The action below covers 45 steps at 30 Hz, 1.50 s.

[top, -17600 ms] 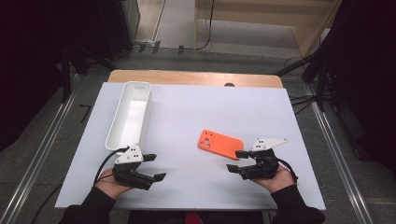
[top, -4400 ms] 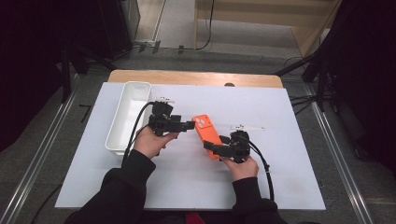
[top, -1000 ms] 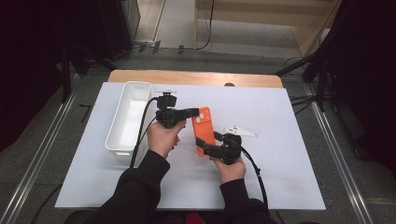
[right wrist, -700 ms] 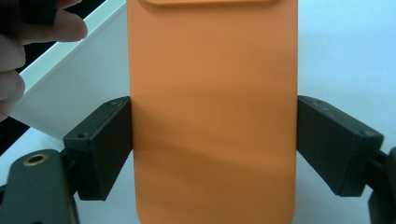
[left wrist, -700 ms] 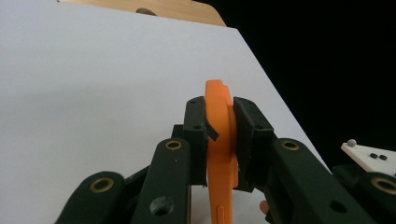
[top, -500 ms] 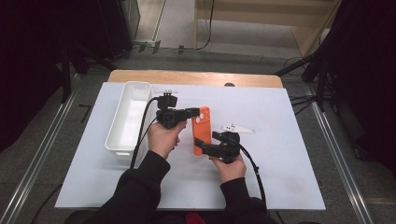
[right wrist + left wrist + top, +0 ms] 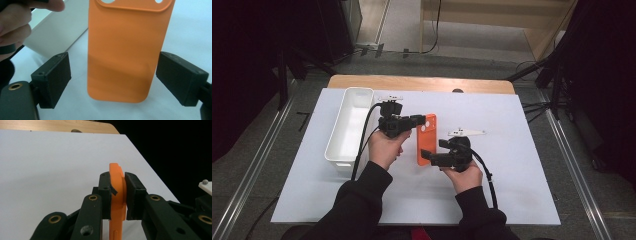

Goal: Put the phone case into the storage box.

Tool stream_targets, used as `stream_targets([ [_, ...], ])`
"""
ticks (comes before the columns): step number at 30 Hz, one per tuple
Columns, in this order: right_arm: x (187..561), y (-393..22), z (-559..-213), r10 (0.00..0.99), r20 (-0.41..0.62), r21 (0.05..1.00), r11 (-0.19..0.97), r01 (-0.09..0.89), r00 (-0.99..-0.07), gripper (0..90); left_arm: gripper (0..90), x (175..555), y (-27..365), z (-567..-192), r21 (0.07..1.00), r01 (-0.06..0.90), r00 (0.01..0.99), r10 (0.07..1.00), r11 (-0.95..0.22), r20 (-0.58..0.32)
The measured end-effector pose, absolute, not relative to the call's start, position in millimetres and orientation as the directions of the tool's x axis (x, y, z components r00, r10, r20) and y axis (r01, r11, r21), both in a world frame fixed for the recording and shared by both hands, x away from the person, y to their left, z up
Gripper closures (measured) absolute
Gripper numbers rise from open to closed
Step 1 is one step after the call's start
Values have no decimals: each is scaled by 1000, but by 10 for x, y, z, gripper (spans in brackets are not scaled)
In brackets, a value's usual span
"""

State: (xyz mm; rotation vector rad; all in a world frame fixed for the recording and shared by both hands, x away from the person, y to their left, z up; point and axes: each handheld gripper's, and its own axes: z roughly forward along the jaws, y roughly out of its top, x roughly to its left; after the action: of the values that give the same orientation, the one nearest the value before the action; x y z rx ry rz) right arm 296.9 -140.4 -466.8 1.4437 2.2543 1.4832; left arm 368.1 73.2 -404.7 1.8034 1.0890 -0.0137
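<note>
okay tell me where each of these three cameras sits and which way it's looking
High view: above the person's side, looking forward and down; forearms, both claws, white bin.
Left gripper view: rides the left claw, looking along jaws clamped on the orange phone case.
Right gripper view: rides the right claw, jaws open beside the case; a hand shows.
All share the case.

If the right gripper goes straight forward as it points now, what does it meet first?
Most likely the orange phone case: it hangs straight ahead between the right gripper's open fingers, clamped by the left gripper. How far ahead is unclear.
</note>
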Motion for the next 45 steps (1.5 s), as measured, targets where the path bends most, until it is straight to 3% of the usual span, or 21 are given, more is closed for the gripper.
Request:
stream_targets([
  [24, 3022, -1552, -4485, 614, 337, 745, 290, 601, -714, 138, 762, 3627, 844, -3911, 787, 569, 737, 571, -237, -361],
  [27, 3000, -1579, -4424, 595, 336, 753, 296, 587, -730, 217, 762, 3631, 867, -3908, 798, 554, 754, 549, -238, -360],
  [45, 2974, -1682, -4304, 510, 287, 751, 406, 521, -811, 238, 763, 3544, 870, -3840, 800, 494, 829, 464, -341, -314],
])
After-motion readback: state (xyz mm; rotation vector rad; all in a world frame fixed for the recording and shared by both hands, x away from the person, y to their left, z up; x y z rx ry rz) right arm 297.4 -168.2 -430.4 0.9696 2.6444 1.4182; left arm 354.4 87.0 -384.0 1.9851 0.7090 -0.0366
